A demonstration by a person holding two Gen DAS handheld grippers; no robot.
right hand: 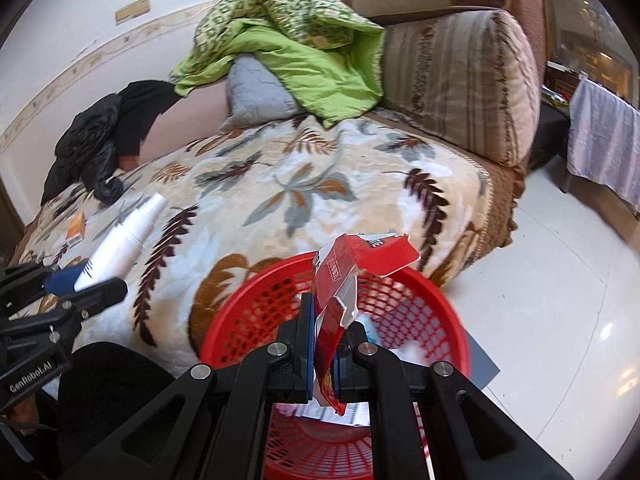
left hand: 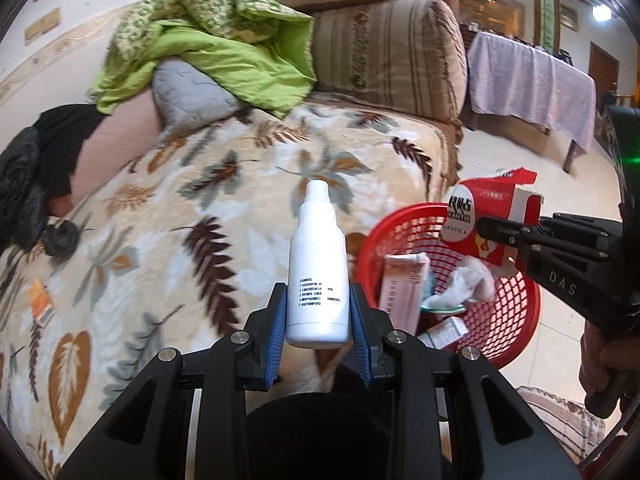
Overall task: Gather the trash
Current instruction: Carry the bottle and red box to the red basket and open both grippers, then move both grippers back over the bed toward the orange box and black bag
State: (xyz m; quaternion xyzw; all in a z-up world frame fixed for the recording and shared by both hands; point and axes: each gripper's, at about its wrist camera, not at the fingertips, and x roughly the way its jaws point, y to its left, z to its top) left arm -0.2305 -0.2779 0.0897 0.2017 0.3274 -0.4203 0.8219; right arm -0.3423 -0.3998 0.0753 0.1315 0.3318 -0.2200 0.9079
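Note:
My left gripper (left hand: 319, 304) is shut on a white plastic spray bottle (left hand: 318, 264), held upright over the edge of the leaf-patterned bed. That bottle (right hand: 124, 240) and the left gripper (right hand: 86, 284) also show at the left of the right wrist view. My right gripper (right hand: 324, 316) is shut on a torn red carton (right hand: 352, 268), held over the red mesh basket (right hand: 432, 292). In the left wrist view the right gripper (left hand: 492, 236) holds the carton (left hand: 488, 208) above the basket (left hand: 508, 320), which contains a crumpled tissue (left hand: 468, 284) and a pink box (left hand: 404, 288).
The bed blanket (left hand: 180, 216) carries a small orange packet (left hand: 40, 300), a dark jacket (left hand: 28, 176), a grey pillow (left hand: 192, 96) and a green quilt (left hand: 216, 48). A striped sofa armrest (right hand: 460, 84) stands behind. A cloth-covered table (left hand: 532, 76) stands on the tiled floor (right hand: 560, 260).

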